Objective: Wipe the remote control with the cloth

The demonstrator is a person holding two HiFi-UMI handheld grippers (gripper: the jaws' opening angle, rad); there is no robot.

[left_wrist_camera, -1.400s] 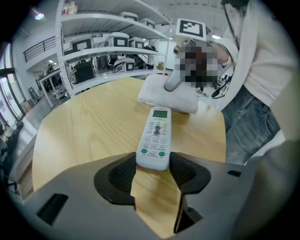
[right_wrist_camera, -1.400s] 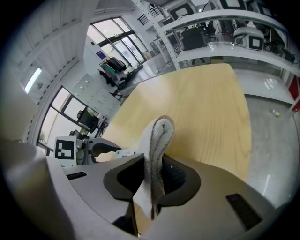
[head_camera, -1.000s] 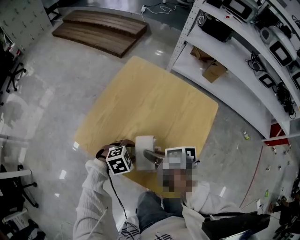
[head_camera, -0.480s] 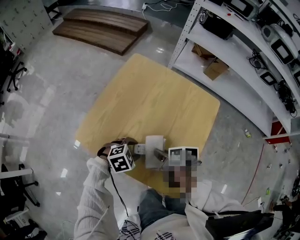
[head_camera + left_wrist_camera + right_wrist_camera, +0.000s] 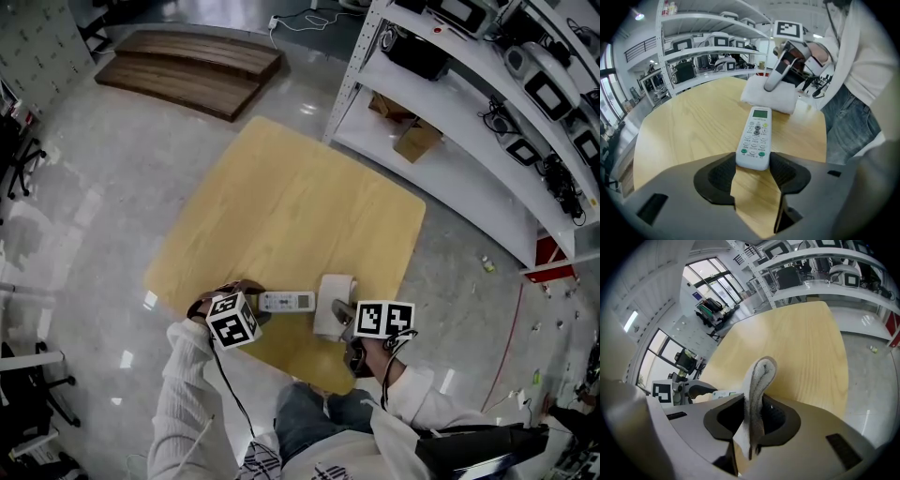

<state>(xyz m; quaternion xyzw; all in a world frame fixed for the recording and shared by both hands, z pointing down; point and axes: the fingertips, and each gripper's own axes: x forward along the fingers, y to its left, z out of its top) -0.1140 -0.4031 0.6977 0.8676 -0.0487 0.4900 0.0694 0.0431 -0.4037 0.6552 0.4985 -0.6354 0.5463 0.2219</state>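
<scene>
My left gripper (image 5: 752, 174) has its jaws spread wide on the near end of the remote control (image 5: 755, 137), one pad against each long side; the remote lies flat on the table (image 5: 300, 197), face up. Only this gripper's own view shows the remote's green screen and rows of buttons. It also shows the cloth (image 5: 768, 96) sitting just past the remote's far end, with a finger of my other gripper lying on it.

My right gripper (image 5: 757, 417) has its jaws narrow, pinched on a fold of the cloth that stands up between the pads. In its view the remote is only a sliver at the left, behind the jaw.

From the head view, the cloth lies just beside the remote's right end, not on it. I cannot tell whether they touch. The remote sits near the table's edge closest to me.

The table is pale wood with rounded corners, on a glossy grey floor (image 5: 84, 187). Beyond the remote, across the table, stand white shelves (image 5: 469, 122) of equipment with a cardboard box (image 5: 412, 141), and dark wooden boards (image 5: 187, 66) lie on the floor.
</scene>
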